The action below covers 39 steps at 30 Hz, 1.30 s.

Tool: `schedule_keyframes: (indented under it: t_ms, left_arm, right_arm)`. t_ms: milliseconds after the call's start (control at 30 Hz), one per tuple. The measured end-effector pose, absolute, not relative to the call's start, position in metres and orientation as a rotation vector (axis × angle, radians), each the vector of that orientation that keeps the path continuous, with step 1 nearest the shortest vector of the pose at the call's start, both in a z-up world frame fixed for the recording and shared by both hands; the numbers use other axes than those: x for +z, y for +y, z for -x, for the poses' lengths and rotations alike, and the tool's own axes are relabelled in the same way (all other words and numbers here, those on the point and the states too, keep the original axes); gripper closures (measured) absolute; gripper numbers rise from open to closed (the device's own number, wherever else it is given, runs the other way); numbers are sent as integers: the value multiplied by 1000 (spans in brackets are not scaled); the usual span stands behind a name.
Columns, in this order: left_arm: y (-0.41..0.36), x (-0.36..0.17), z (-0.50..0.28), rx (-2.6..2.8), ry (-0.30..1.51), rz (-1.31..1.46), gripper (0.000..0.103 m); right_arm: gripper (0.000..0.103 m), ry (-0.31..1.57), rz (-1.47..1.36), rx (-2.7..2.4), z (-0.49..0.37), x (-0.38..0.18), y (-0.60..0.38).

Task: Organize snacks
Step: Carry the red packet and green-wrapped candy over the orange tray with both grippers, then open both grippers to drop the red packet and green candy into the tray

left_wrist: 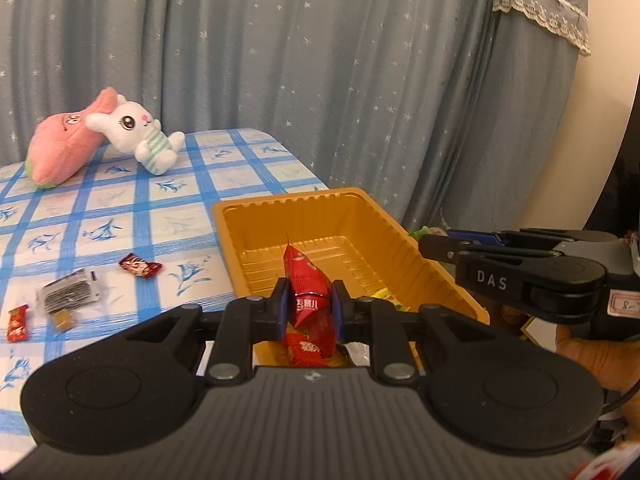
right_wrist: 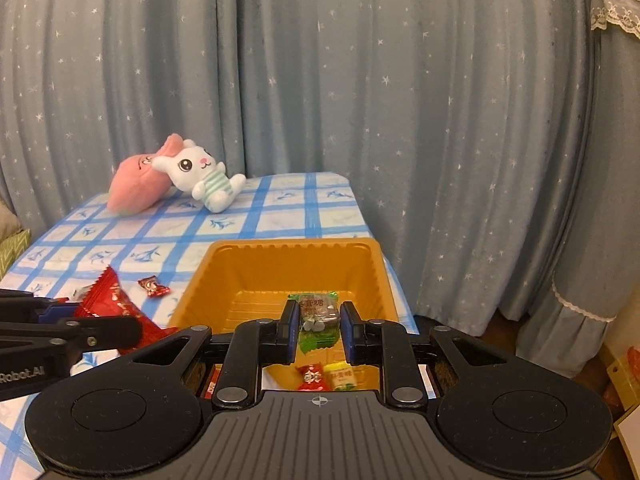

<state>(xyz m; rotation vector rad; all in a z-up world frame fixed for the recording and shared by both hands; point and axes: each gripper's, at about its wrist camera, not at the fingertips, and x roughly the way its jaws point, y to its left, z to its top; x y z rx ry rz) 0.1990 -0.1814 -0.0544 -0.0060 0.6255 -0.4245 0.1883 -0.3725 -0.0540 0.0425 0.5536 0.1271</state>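
1. Left tongs (left_wrist: 309, 305): clamped on a red snack packet (left_wrist: 306, 280), held upright above the near end of the orange tray (left_wrist: 280, 204).
2. Right tongs (right_wrist: 319, 325): clamped on a green-wrapped candy (right_wrist: 318, 314), held over the same tray (right_wrist: 292, 246).
3. Tray: stands on the desk (left_wrist: 120, 208), which carries a blue-checked cloth. At the near end of the tray floor, at 6 o'clock in the right wrist view, lie a small red candy (right_wrist: 310, 377) and a yellow candy (right_wrist: 343, 378).
4. Loose items on the desk, at 9 o'clock from the tray in the left wrist view: a red wrapped candy (left_wrist: 140, 265), a clear packet (left_wrist: 70, 290), a small brown cube (left_wrist: 63, 319) and a red packet (left_wrist: 18, 323).
5. Far end of the desk, at 11 o'clock: a white plush rabbit (left_wrist: 140, 136) leaning on a pink plush cushion (left_wrist: 62, 148).
6. Background: a blue star-printed curtain (left_wrist: 320, 60).
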Motion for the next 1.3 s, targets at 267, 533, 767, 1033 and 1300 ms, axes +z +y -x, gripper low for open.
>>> schedule_keyframes:
  t_ms: [267, 533, 767, 1033, 1300]
  left_arm:
    - [-196, -70, -217, -437, 652, -15, 84]
    - [-206, -80, -229, -451, 654, -42, 79]
    - [-188, -83, -227, -415, 665, -44, 74]
    - [-160, -82, -215, -365, 674, -33, 74]
    - [-144, -80, -205, -335, 667, -42, 72]
  right_arm:
    - [81, 597, -56, 133, -204, -67, -382]
    - [81, 616, -64, 131, -209, -70, -385]
    - [81, 626, -59, 134, -211, -72, -384]
    - [81, 617, -39, 160, -207, -72, -375]
    - [51, 605, -104, 209, -206, -70, -374]
